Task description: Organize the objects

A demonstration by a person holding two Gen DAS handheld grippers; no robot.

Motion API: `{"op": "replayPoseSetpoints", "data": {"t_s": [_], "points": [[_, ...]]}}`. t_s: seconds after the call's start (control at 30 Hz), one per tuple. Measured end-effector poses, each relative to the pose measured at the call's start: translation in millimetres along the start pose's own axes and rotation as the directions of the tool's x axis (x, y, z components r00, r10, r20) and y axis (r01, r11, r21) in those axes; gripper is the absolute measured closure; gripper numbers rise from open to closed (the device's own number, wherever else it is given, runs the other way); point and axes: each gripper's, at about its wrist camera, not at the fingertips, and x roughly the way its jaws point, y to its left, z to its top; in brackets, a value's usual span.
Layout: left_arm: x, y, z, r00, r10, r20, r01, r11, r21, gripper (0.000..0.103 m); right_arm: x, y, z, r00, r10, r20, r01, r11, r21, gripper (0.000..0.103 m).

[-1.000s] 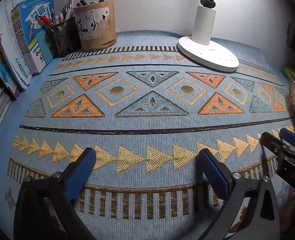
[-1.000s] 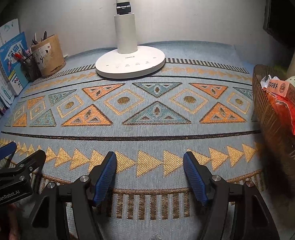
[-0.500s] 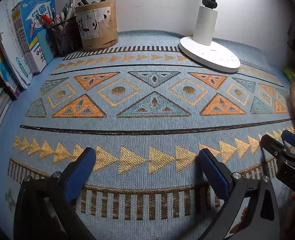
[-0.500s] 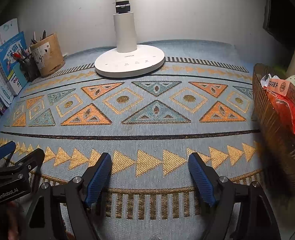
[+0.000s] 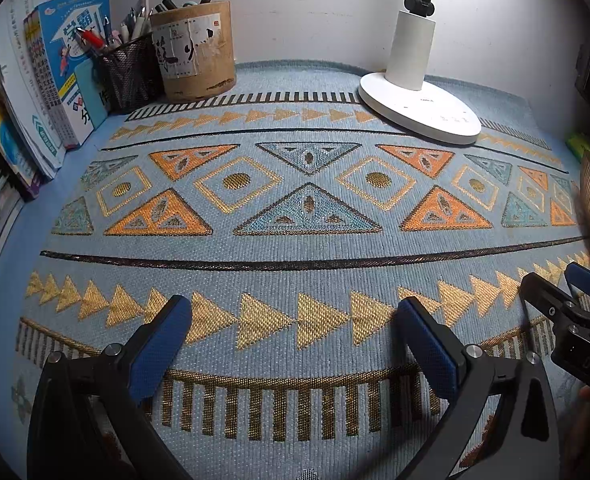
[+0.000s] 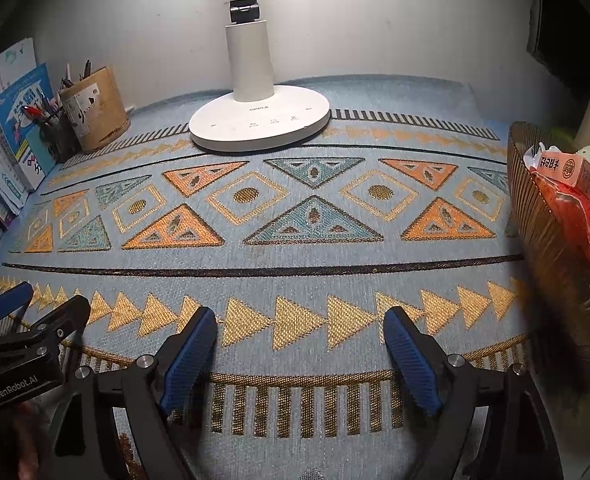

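Hovering over the patterned blue mat point(image 5: 295, 248), the left gripper point(image 5: 295, 340) holds its blue-padded jaws spread with nothing but gold woven triangles between them. Beside it, the right gripper point(image 6: 300, 342) has just been opening its jaws, and they too stand wide and empty above the same bare cloth. Ahead of both fingertips the mat lies clear, giving free room up to the white lamp base point(image 6: 259, 126) near the far wall. Far ahead and to the left of the left gripper, a tan pen pot point(image 5: 194, 50) and a black mesh cup point(image 5: 129, 72) stand touching, with books point(image 5: 63, 64) leaning along the mat's left edge. Close on the right gripper's right side stands a ribbed brown basket point(image 6: 551, 232) holding a red packet point(image 6: 583, 216) and a small box point(image 6: 563, 168), crowding that edge.
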Motion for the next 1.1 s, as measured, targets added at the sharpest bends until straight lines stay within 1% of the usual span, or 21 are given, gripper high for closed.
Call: {"op": "replayPoseSetpoints", "data": {"t_s": [0.1,0.33,0.47,0.6,0.7,0.87,0.97,1.1], "points": [[0.1,0.0,-0.1,1.0,0.0,0.0,0.0,1.0,0.0,0.0,0.0,0.7,0.3,1.0,0.0,-0.003,0.0,1.0,-0.002,0.017],[-0.2,0.8,0.1,1.0,0.0,0.0,0.0,1.0,0.0,0.0,0.9,0.1,0.5,1.0,0.008,-0.012,-0.008,1.0,0.004,0.009],[-0.3,0.8,0.2,1.0,0.0,0.0,0.0,1.0,0.0,0.0,1.3,0.8,0.7,1.0,0.009,-0.014,-0.009,1.0,0.002,0.008],[0.3,1.3,0.6,1.0,0.001,-0.001,-0.001,1.0,0.0,0.0,5.0,2.0,1.8,0.999,0.0,-0.034,0.0,1.0,-0.003,0.0],[0.8,1.8,1.0,1.0,0.001,-0.001,-0.001,1.0,0.001,0.0,5.8,3.7,1.9,0.999,-0.019,-0.042,0.019,1.0,-0.013,0.0],[0.5,2.5,0.9,1.0,0.009,0.0,-0.009,1.0,-0.009,0.0,4.6,2.4,1.2,0.999,-0.017,-0.046,0.016,1.0,-0.024,0.0],[-2.5,-0.4,-2.2,0.999,0.035,-0.001,-0.035,0.999,-0.029,0.0,2.4,-0.6,-1.2,0.999,-0.005,-0.045,0.003,0.999,-0.036,0.0],[-4.7,-0.5,-5.4,1.0,0.03,0.0,-0.03,0.999,-0.031,0.0,-2.2,-1.7,-9.4,1.0,0.023,-0.014,-0.024,0.996,-0.08,0.0]]}}
